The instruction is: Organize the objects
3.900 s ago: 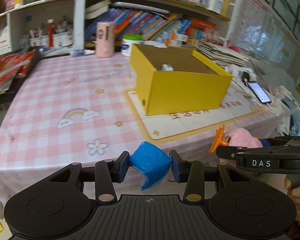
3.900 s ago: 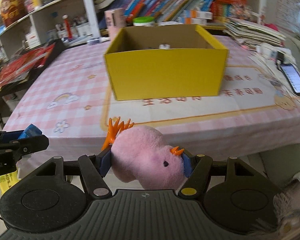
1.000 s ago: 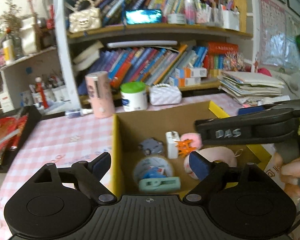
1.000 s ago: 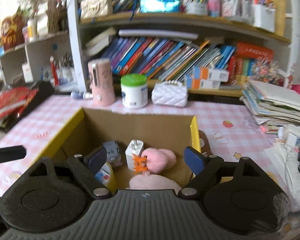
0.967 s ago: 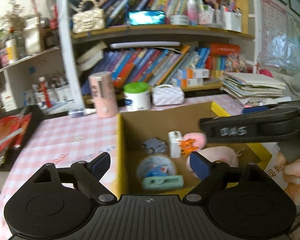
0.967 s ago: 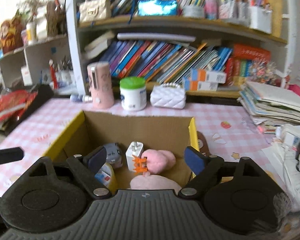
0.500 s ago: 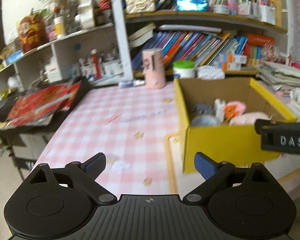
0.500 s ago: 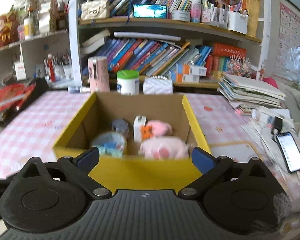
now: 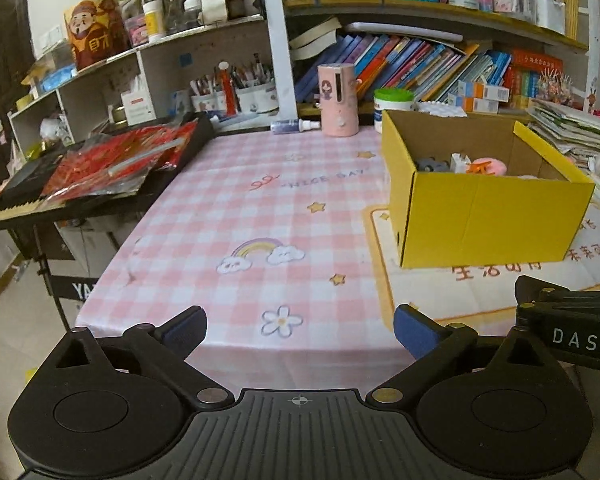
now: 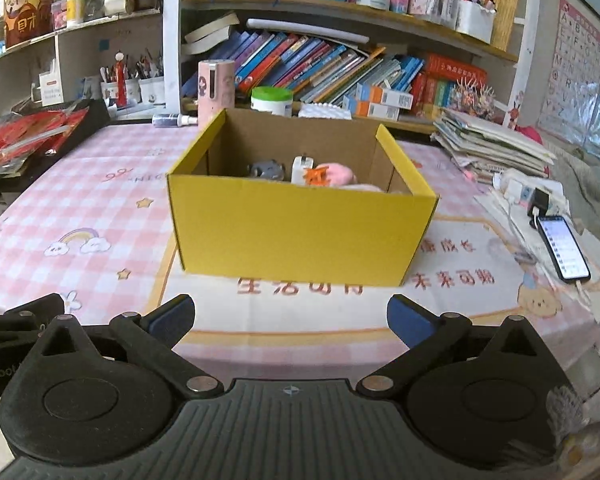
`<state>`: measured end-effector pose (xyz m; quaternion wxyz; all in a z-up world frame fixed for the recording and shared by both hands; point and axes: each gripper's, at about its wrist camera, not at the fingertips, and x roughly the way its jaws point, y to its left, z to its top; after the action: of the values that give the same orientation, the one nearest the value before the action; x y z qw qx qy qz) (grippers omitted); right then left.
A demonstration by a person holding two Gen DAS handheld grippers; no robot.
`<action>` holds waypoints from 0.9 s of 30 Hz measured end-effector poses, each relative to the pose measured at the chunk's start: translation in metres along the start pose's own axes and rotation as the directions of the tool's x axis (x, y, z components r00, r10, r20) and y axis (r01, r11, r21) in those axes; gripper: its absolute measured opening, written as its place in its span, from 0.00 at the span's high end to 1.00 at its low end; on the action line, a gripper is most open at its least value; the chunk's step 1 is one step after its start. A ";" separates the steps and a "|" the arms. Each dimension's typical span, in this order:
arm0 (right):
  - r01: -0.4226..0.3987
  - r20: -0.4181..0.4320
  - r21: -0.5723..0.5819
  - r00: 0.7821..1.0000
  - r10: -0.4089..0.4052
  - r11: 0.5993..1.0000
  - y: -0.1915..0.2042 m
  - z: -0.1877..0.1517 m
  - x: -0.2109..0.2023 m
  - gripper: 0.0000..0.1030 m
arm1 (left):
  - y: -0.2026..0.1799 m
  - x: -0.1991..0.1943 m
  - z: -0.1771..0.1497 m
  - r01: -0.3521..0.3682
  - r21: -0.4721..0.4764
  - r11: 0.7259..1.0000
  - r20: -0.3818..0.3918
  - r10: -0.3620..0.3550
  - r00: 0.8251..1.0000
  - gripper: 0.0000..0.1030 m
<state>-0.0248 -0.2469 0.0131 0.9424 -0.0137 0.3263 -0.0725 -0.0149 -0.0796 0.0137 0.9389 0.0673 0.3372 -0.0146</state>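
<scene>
A yellow cardboard box point(image 10: 300, 232) stands on the pink checked table point(image 10: 80, 200); in the left wrist view the box point(image 9: 492, 220) is at the right. Inside it I see a pink plush toy point(image 10: 336, 174) with orange feet, a white charger point(image 10: 300, 166) and a grey toy point(image 10: 266, 169). My left gripper point(image 9: 300, 328) is open and empty, held off the table's front edge. My right gripper point(image 10: 290, 316) is open and empty, in front of the box. The right gripper's side shows in the left wrist view point(image 9: 568, 332).
A black tray with red packets point(image 9: 112, 164) sits at the table's left. A pink cylinder point(image 9: 337, 100), a green-lidded jar point(image 10: 271, 101) and a spray bottle point(image 9: 294, 125) stand behind the box. A phone point(image 10: 563, 248) and stacked papers point(image 10: 492, 140) lie at the right. Bookshelves fill the back.
Both grippers have pulled back from above the box to the table's front edge. They held a blue object and the pink plush earlier; both are now empty and open.
</scene>
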 end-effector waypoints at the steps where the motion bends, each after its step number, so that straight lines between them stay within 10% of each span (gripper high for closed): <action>1: 0.002 -0.005 -0.001 1.000 -0.002 1.000 0.002 -0.002 -0.002 0.00 | 0.000 -0.001 -0.001 -0.008 0.004 1.000 -0.002 0.008 1.000 0.02; 27: -0.003 -0.062 -0.034 0.998 0.001 0.999 0.024 -0.023 -0.016 0.00 | 0.009 -0.012 -0.020 -0.162 0.058 0.985 -0.022 0.163 0.986 0.02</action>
<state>-0.0480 -0.2200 0.0027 0.9315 -0.0270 0.3566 -0.0663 -0.0358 -0.0680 0.0073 0.9301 0.1208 0.3426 0.0535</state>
